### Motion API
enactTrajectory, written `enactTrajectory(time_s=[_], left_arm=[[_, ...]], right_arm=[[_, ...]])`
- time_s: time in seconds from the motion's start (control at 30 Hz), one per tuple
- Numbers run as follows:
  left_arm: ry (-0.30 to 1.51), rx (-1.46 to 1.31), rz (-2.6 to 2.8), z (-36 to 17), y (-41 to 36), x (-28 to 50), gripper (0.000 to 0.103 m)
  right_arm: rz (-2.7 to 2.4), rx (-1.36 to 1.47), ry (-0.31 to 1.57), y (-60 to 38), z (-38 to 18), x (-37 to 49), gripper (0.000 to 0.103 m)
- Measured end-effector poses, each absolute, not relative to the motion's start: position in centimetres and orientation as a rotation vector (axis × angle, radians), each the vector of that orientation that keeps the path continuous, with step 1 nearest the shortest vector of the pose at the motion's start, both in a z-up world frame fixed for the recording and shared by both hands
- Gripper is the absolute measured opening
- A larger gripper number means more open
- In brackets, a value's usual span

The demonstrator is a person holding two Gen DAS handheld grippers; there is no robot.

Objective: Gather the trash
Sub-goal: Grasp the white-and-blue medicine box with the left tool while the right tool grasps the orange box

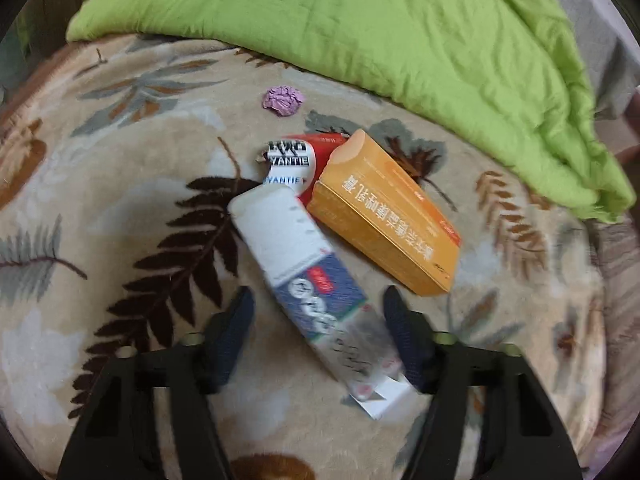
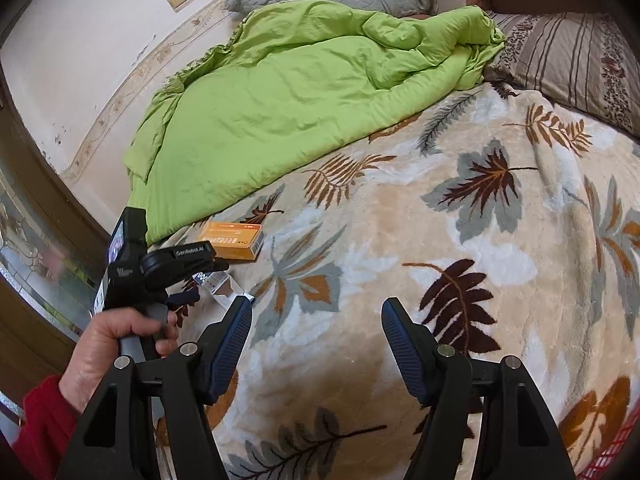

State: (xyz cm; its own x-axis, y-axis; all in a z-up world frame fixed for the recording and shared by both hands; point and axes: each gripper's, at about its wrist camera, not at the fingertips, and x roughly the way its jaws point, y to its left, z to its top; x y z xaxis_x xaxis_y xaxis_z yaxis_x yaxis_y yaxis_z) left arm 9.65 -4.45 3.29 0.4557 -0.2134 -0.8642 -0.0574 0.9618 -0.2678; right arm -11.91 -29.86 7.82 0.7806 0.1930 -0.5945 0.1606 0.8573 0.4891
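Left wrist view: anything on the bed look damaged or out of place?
Yes. Three cartons lie in a heap on the leaf blanket: a white-and-blue box with its end flaps torn open, an orange box and a red box beneath. A crumpled purple wad sits apart, nearer the green quilt.

Soft, even daylight fills both views, with no glare and only faint shadows. The left wrist view is smeared by motion: the white and blue carton (image 1: 316,292) and the leaf-print blanket (image 1: 120,184) blur toward the lower frame. The right wrist view is sharp. Fisheye bending curves the wall (image 2: 80,60) at upper left, and dark vignette rings every corner
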Motion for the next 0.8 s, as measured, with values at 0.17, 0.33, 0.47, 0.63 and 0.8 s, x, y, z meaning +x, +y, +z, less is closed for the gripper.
enactTrajectory(time_s=[0.17,0.33,0.47,0.63,0.8], left_arm=[[1.099,-0.295,-0.110,2.8,-3.8,9.1,0.056],[1.085,-0.291,-0.130,2.1,-4.3,9.4,0.053],[1.048,-0.354,-0.188,2.6,-2.9,7.7,0.047],[0.942,-0.325,-0.226,5.8,-0.1,3.0,0.046],[0.841,-0.263,-0.189,7.7,2.7,-0.1,0.045]], right_arm=[[0.029,0.536,0.680,-29.2,8.0,-11.8,0.072],[0.014,0.502,0.683,-28.4,8.0,-11.6,0.072],[0.000,0.470,0.669,-28.1,8.3,-11.8,0.072],[0.020,0.459,0.692,-27.6,7.9,-11.2,0.072],[0.145,0.422,0.749,-25.4,7.6,-9.7,0.072]])
